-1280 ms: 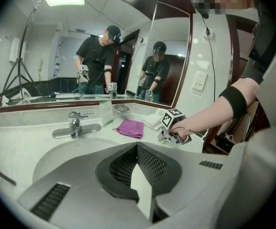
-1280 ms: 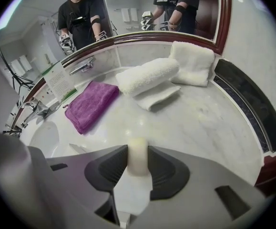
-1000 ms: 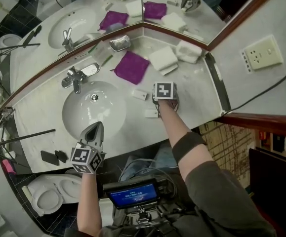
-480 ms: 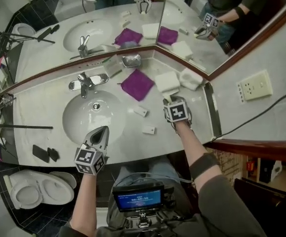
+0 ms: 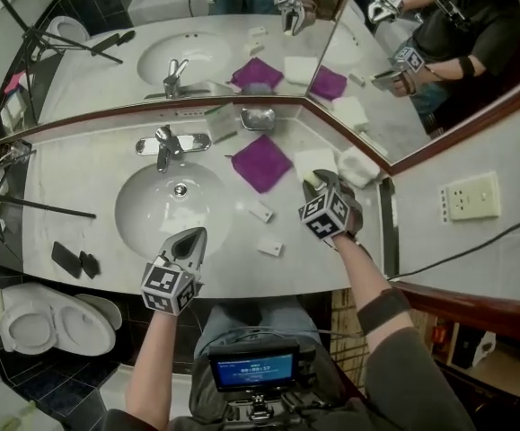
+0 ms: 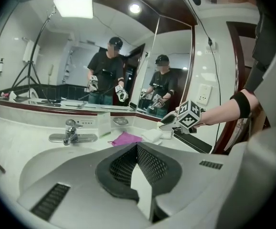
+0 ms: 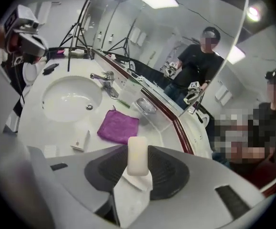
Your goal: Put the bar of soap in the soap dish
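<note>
- Soap: pale bar, upright, pinched between the jaws of the right gripper. It is held above the right end of the table, near a folded white towel.
- Dish: metal, at the mirror corner, just behind the purple cloth. Nothing lies in it, and it is well apart from the soap.
- Sink: white basin showing only its drain, with the tap behind it.
- Packets: two, small and white, flat on the table between the sink and the right gripper.
- Left gripper: jaws pressed together with nothing between them, at the sink's front rim.
</note>
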### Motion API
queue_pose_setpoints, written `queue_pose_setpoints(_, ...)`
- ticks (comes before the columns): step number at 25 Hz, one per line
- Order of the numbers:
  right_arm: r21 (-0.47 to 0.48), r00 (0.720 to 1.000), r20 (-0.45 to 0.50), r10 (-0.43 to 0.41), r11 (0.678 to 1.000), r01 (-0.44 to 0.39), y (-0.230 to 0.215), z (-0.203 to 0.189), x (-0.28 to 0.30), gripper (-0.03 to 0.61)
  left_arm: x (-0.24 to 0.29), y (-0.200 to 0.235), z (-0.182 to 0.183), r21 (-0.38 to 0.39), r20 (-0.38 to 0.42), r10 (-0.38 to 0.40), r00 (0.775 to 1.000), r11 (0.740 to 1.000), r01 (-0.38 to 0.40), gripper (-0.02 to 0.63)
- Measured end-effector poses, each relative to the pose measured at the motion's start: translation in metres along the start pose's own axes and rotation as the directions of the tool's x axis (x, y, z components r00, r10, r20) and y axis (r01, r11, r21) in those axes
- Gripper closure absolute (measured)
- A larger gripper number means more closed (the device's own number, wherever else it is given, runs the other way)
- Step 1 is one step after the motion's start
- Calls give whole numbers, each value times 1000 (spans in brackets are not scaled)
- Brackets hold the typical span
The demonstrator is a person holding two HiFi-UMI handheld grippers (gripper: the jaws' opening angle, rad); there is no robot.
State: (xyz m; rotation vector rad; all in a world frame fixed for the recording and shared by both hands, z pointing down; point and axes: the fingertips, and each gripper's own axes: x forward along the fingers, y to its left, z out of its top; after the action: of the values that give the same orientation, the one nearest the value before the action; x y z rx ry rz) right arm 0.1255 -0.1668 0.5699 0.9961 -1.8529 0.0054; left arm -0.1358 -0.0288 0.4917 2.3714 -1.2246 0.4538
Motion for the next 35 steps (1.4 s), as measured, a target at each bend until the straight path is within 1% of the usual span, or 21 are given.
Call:
queue_pose_setpoints(4,-164,999,42,-27,986,34,-7,29,11,431,8,4,4,-10,10,36,999,999,-35,607)
queue_pose_setpoints(6,-249,997,70,-44,967,60,-12,45,18,431,13,5,7,-13,14,49,999,999,-48,607)
queue_pose_setpoints(8,-341,993,101,-65,935,96,-18,61,27,431,20,6,7,-17,14,59,998,998,-59,607)
queue_pose_setpoints(10,-429,987,135,-83,893,134,-22,75,36,431,27,7,7,-25,16,71,997,997,-70,607)
queue_pose_setpoints(13,-544,979,179,-99,819,182,-26,93,53,431,38,10,5,-33,18,91,996,995,-91,607)
queue_pose_setpoints(16,-635,973,204,-104,743,212,-27,105,72,433,50,11,0,-15,12,102,995,995,-102,607)
queue_pose_setpoints(19,-717,967,226,-122,651,250,-31,111,96,433,65,8,-3,-3,13,97,995,995,-97,607)
queue_pose_setpoints(20,-731,964,231,-129,631,260,-32,113,104,433,69,9,-4,-10,14,105,994,994,-105,607)
queue_pose_setpoints(21,-736,962,237,-133,622,267,-34,116,111,433,73,10,-5,-17,15,112,994,994,-112,607)
queue_pose_setpoints(24,-724,957,257,-135,629,283,-38,126,128,433,85,6,-9,-23,21,102,995,995,-101,607)
queue_pose_setpoints(26,-723,955,267,-129,629,287,-41,132,138,433,91,7,-13,-36,21,113,993,993,-112,607)
queue_pose_setpoints(28,-729,954,275,-123,620,290,-43,138,146,433,94,9,-17,-49,23,125,992,991,-124,607)
queue_pose_setpoints(31,-743,952,282,-116,602,293,-44,143,158,433,99,9,-25,-61,25,121,992,991,-119,607)
queue_pose_setpoints(35,-757,956,279,-93,590,279,-39,148,171,433,103,19,-31,-87,27,150,988,985,-148,607)
